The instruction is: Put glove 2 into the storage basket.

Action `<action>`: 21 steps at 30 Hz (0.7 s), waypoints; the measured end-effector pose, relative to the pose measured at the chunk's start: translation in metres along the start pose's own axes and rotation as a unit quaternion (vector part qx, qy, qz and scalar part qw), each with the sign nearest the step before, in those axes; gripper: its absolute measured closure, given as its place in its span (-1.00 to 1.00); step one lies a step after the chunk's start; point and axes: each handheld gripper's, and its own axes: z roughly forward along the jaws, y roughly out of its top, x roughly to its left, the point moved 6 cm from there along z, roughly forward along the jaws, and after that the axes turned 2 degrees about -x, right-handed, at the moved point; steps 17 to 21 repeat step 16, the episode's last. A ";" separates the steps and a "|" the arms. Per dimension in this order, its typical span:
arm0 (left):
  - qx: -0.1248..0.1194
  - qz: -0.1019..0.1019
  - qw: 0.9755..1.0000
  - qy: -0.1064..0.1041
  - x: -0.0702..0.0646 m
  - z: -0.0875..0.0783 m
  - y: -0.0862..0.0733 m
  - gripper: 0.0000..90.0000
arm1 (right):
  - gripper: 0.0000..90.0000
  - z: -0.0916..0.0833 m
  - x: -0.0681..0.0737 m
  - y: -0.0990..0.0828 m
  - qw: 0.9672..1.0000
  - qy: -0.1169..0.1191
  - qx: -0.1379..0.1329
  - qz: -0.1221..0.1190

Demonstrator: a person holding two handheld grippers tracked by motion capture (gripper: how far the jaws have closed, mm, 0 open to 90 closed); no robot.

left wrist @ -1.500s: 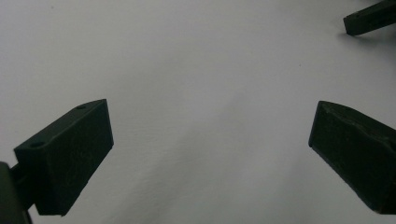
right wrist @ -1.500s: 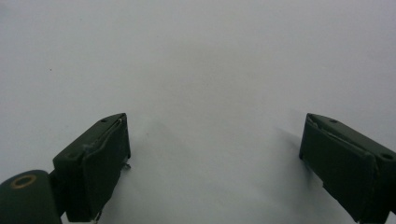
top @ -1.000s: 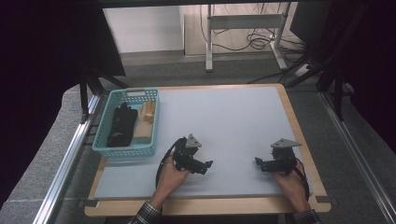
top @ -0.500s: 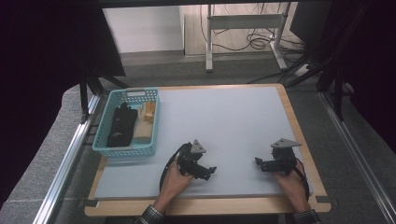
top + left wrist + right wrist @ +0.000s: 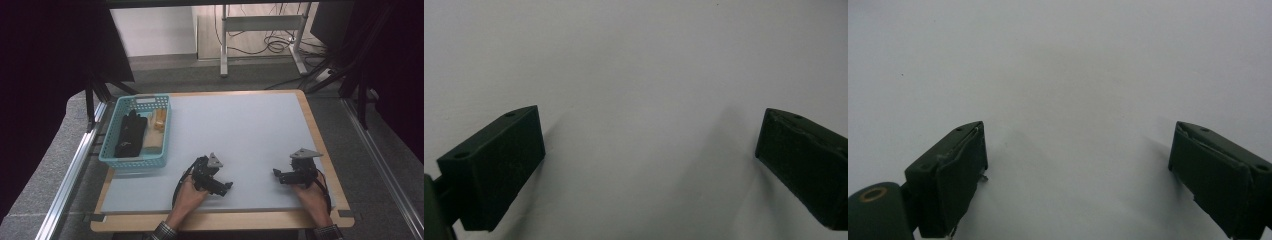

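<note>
A pale grey mat covers the bench point(image 5: 250, 130), which has a wooden rim and stands on a grey floor; behind it are a white metal frame point(image 5: 260, 30) with cables under it, and dark curtains hang at both sides. At the near edge the person's two forearms come in from the bottom. The left hand point(image 5: 187, 197) holds the left tongs point(image 5: 227, 186) low over the mat, pointing right and slightly toward the person, cable looping beside the wrist. The right hand point(image 5: 310, 195) holds the right tongs point(image 5: 275, 173) near the right rim, pointing left, well apart from the left ones. In each gripper view the black jaws stand wide with only bare mat between them. A turquoise basket point(image 5: 116, 160) sits at the bench's left edge, well apart from both tongs; in it lie a black thing point(image 5: 131, 132) and, beside it, a tan block point(image 5: 152, 142) and a small yellow piece point(image 5: 160, 120).
</note>
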 end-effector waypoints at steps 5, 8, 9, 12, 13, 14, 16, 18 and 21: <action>0.005 0.003 1.000 0.005 -0.001 0.001 0.000 -1.00 | -0.82 0.000 0.000 0.000 1.000 0.000 0.000 0.000; 0.009 0.009 1.000 0.010 -0.001 0.001 -0.001 -1.00 | -0.82 0.000 0.000 0.000 1.000 0.000 0.000 -0.001; 0.009 0.009 1.000 0.010 -0.001 0.001 -0.001 -1.00 | -0.82 0.000 0.000 0.000 1.000 0.000 0.000 0.000; 0.010 0.008 1.000 0.010 -0.002 0.002 -0.001 -1.00 | -0.82 0.000 0.000 0.000 1.000 0.000 0.000 -0.001; 0.010 0.008 1.000 0.010 -0.002 0.002 -0.001 -1.00 | -0.82 0.000 0.000 0.000 1.000 0.000 0.000 -0.001; 0.010 0.009 1.000 0.010 -0.001 0.002 -0.001 -1.00 | -0.82 0.000 0.000 0.000 1.000 -0.001 0.000 0.000; 0.010 0.008 1.000 0.010 -0.002 0.002 -0.001 -1.00 | -0.82 0.000 0.000 0.000 1.000 0.000 0.000 0.000; 0.010 0.008 1.000 0.010 -0.002 0.002 -0.001 -1.00 | -0.82 0.000 0.000 0.000 1.000 0.000 0.000 0.000; 0.010 0.008 1.000 0.010 -0.002 0.002 -0.001 -1.00 | -0.82 0.000 0.000 0.000 1.000 0.000 0.000 0.000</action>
